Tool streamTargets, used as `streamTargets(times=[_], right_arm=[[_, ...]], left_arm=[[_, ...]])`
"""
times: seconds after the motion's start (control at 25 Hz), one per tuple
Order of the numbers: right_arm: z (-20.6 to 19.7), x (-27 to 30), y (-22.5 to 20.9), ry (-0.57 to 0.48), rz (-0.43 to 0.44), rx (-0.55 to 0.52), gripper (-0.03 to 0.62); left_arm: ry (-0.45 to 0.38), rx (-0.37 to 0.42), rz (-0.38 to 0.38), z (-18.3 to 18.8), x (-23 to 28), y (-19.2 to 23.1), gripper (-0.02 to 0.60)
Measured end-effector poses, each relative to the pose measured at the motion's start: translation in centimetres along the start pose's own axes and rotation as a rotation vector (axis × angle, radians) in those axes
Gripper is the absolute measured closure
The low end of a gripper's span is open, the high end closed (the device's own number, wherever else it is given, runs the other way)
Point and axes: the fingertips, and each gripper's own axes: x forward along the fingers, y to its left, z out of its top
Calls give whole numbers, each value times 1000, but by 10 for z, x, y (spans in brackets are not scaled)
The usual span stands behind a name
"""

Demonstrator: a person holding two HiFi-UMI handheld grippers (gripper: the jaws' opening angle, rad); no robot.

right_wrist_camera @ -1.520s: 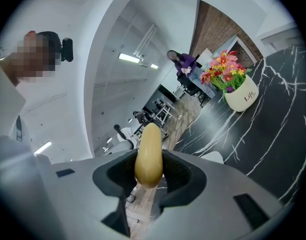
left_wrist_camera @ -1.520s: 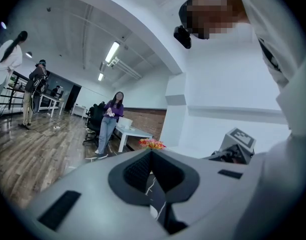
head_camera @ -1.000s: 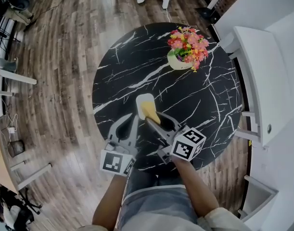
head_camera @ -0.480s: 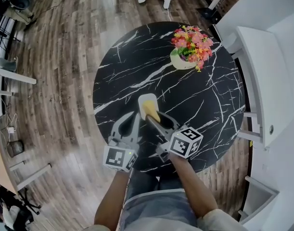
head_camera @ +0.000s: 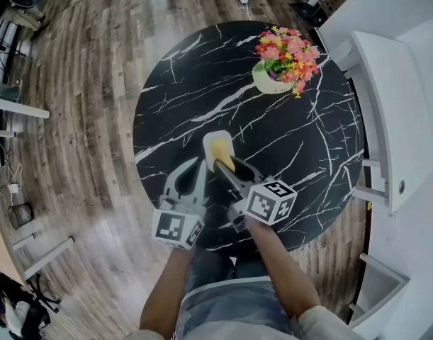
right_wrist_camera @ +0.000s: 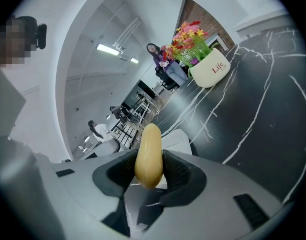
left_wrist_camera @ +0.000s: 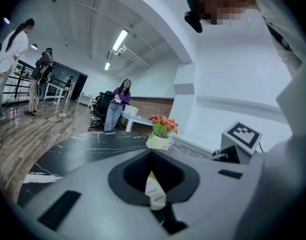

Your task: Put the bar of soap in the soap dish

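Gripping the oval yellow bar of soap [right_wrist_camera: 148,156], the right gripper [head_camera: 223,168] holds it just above the white oval soap dish [head_camera: 213,139] on the black marble table [head_camera: 287,140]. Only lowering and release look left to do. The left gripper [head_camera: 200,170] waits beside, jaws together and empty.

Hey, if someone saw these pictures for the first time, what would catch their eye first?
Probably the yellow bar of soap clamped in the right tool, held over the white soap dish near the front of the black marble table. Next, the bright pot of flowers at the table's far right edge.
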Motion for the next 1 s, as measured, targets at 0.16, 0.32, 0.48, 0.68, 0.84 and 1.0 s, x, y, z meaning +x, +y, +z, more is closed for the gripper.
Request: streamTargets(times=[0.16,0.32,0.48,0.68,0.84,1.0], right_arm=[[-2,6,-7,25,-40,8,433],[-3,9,-10,38,-66,-8,433],[-4,10,-10,54,-105,-57,433],[-5,12,-12,80,-148,-116,433],[-4,13,-14,96,-179,-153,433],[-6,14,-16,127,-227,-241,433]], left_arm=[[12,-1,-14,-6,2,-5,578],[8,-12,-8,-8,3,-5,578],[7,-17,3,-8,4,-1,578],[5,-24,10,-8,4,2,578],[8,-25,10,-9,6,1,578],[9,-22,12,-10,6,1,578]])
